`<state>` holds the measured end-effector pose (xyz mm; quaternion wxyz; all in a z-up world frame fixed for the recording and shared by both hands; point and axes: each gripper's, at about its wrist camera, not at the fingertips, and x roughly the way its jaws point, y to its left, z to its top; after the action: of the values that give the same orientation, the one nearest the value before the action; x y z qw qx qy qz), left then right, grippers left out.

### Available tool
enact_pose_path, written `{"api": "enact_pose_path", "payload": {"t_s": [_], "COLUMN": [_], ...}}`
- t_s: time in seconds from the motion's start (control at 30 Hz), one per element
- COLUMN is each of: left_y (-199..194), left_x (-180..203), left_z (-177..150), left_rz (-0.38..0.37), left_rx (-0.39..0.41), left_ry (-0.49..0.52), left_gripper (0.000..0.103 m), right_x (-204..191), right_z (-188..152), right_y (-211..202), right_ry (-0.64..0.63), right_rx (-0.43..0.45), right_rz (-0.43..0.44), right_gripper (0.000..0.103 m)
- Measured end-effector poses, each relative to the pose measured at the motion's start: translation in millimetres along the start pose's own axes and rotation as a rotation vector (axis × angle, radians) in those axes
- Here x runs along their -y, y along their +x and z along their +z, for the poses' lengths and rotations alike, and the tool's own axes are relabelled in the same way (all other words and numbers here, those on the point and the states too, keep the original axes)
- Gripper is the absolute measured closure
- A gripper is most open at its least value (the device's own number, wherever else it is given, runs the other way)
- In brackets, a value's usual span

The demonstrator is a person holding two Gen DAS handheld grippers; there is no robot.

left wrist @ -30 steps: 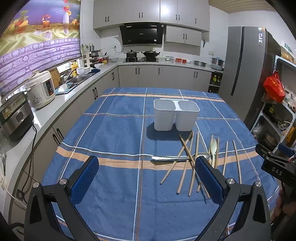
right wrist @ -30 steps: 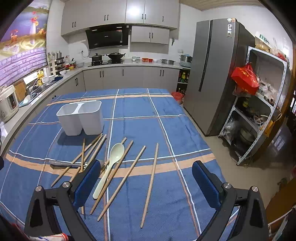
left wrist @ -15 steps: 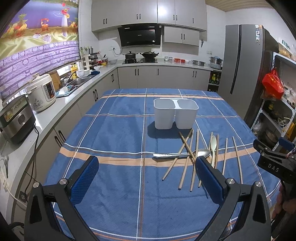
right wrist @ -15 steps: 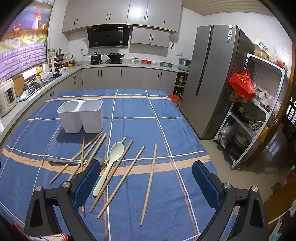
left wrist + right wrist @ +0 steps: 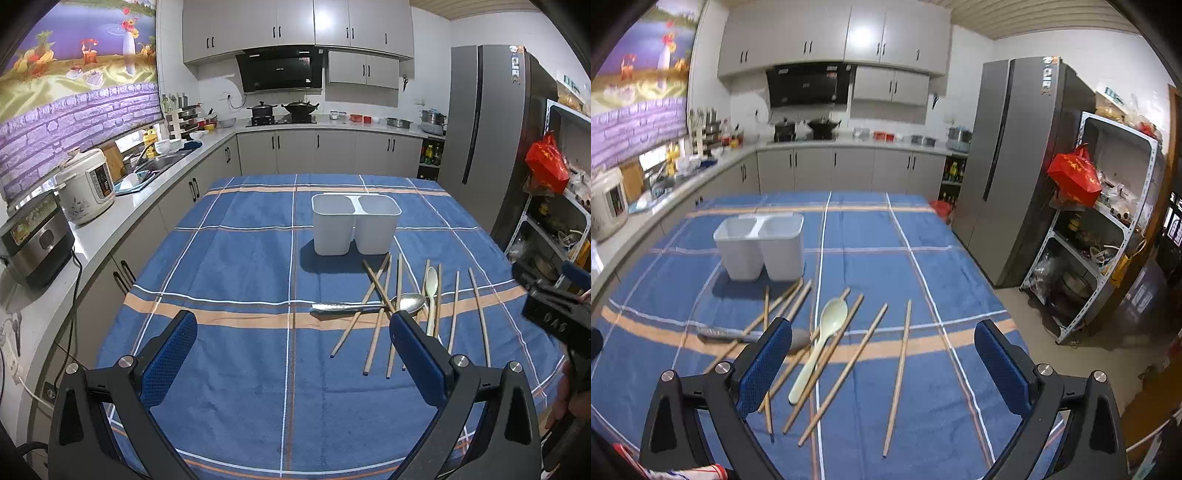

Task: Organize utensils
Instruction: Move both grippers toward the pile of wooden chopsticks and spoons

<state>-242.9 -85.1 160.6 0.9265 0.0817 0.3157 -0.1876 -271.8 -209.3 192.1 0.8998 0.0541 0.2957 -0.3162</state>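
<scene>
Two compartments make up the white holder (image 5: 355,229), which stands mid-tabletop (image 5: 236,258) toward the far edge. Before it, nearer the right edge, wooden chopsticks (image 5: 900,373) lie scattered, crossing a metal spoon (image 5: 369,305) and a pale green spoon (image 5: 820,345). Left tongs (image 5: 293,363) and right tongs (image 5: 882,369) both gape wide, empty.

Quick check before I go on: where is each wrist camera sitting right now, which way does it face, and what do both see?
Left wrist: above the table's near left, facing the white holder and kitchen; left gripper open, right gripper at the right edge.
Right wrist: above the near right, facing the chopsticks and fridge; right gripper open.
Shared: holder, green spoon, metal spoon, chopsticks, blue cloth.
</scene>
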Motion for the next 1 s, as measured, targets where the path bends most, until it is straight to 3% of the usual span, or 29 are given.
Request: {"api": "enact_pose_path", "payload": {"t_s": [0.2, 0.4, 0.57, 1.0], "left_y": [4, 12, 24, 67], "left_x": [5, 6, 7, 15], "left_z": [1, 0, 1, 5], "left_rz": [0.023, 0.036, 0.047, 0.045], "left_rx": [-0.008, -0.033, -0.068, -0.168], "left_ry": [0.016, 0.017, 0.022, 0.035], "left_gripper": [0.000, 0.000, 0.000, 0.000], "right_x": [9, 4, -4, 4], "right_z": [0, 1, 2, -2], "right_y": [-15, -1, 5, 52], "right_ry": [0.051, 0.060, 0.028, 0.074], "right_rx": [0.170, 0.101, 0.092, -0.037], "right_rz": [0.041, 0.138, 0.170, 0.172], "right_gripper": [0.002, 0.002, 0.002, 0.007]}}
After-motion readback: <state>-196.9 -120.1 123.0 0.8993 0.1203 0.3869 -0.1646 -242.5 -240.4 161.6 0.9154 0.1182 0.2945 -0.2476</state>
